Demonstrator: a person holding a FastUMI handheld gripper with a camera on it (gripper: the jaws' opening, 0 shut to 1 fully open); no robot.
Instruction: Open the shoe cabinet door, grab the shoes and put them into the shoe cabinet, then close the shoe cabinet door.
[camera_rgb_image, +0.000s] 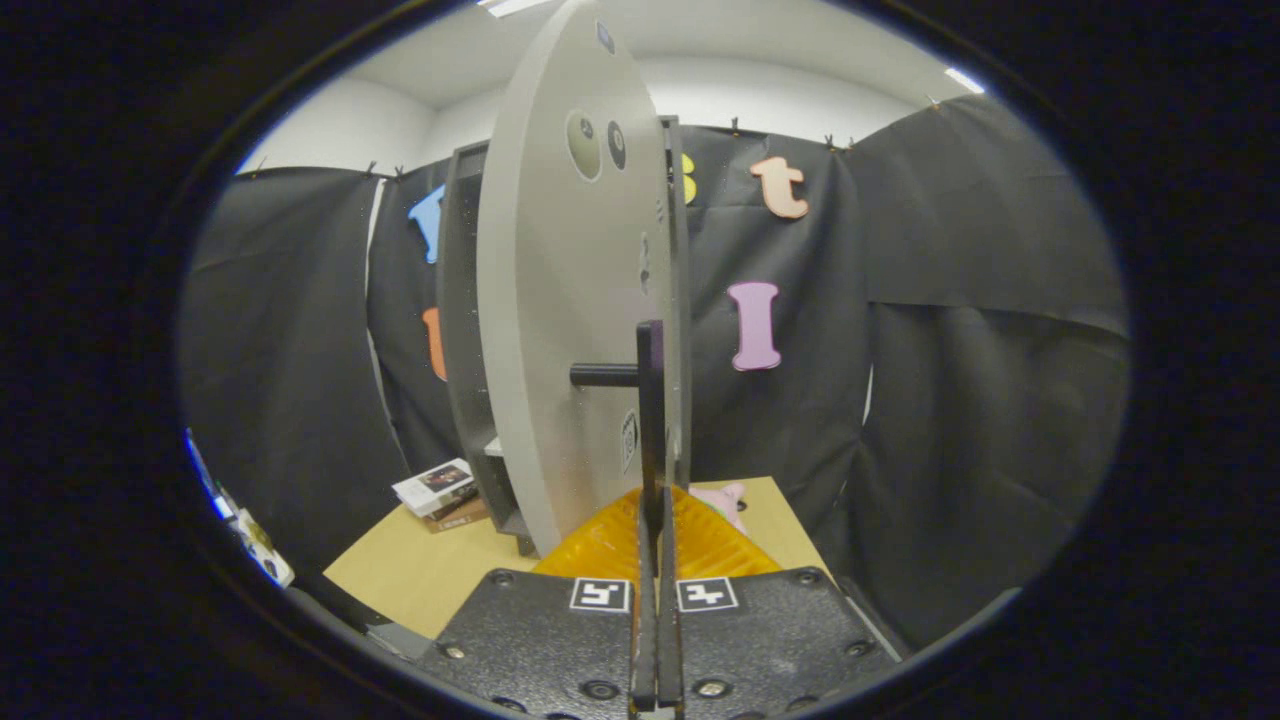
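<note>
tongs (655, 500) clamped on door handle (648, 400)

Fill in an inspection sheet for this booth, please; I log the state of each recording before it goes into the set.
Surface: tan tabletop, bare in front of the cabinet.
Job's things: shoe cabinet upright on the table; its grey door stands swung open, edge-on to the camera, with a dark bar handle. A pink shoe lies on the table beyond the fingers.
Clutter: small stack of books beside the cabinet's foot.
Grippers: tongs with fingers pressed shut on the handle.
Cables: nothing seen.
Surroundings: black cloth wall behind, white ceiling with strip lights.
</note>
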